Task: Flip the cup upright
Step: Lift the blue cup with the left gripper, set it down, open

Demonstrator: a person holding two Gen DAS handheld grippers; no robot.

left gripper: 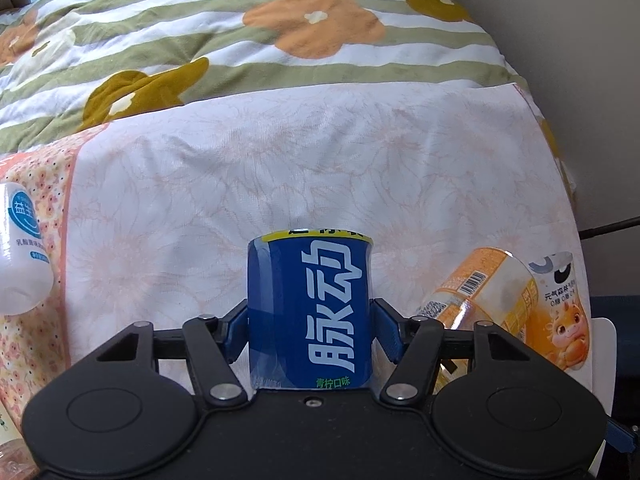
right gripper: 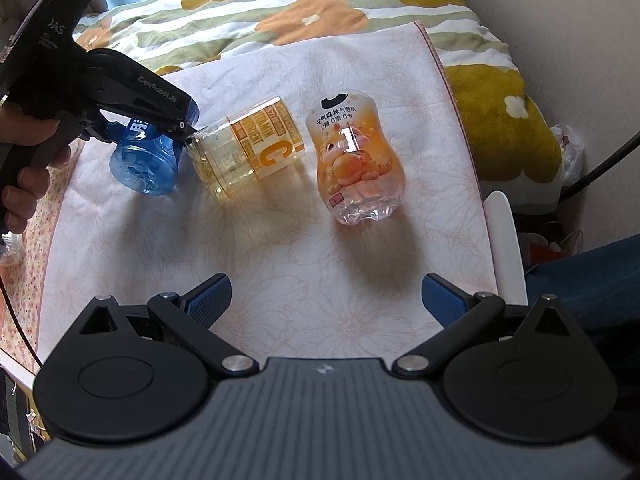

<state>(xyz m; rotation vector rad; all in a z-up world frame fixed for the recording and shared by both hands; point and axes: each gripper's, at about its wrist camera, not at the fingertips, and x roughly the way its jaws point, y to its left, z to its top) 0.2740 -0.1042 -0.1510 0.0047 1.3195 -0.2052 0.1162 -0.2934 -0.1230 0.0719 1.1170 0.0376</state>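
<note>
My left gripper (left gripper: 310, 320) is shut on a blue cup (left gripper: 310, 312) made from a cut bottle with white Chinese lettering. In the right wrist view the blue cup (right gripper: 144, 164) is held tilted, its clear ribbed bottom facing the camera, just above the cloth. A yellow clear cup (right gripper: 248, 152) lies on its side beside it, touching the left gripper's tip. An orange cartoon-print cup (right gripper: 354, 160) lies further right. My right gripper (right gripper: 326, 300) is open and empty, near the cloth's front edge.
A pale floral cloth (right gripper: 280, 260) covers the bed. A striped quilt with orange and mustard flowers (left gripper: 280, 32) lies behind it. A white bottle (left gripper: 22, 248) lies at the left edge. A wall and a black cable (right gripper: 600, 168) are on the right.
</note>
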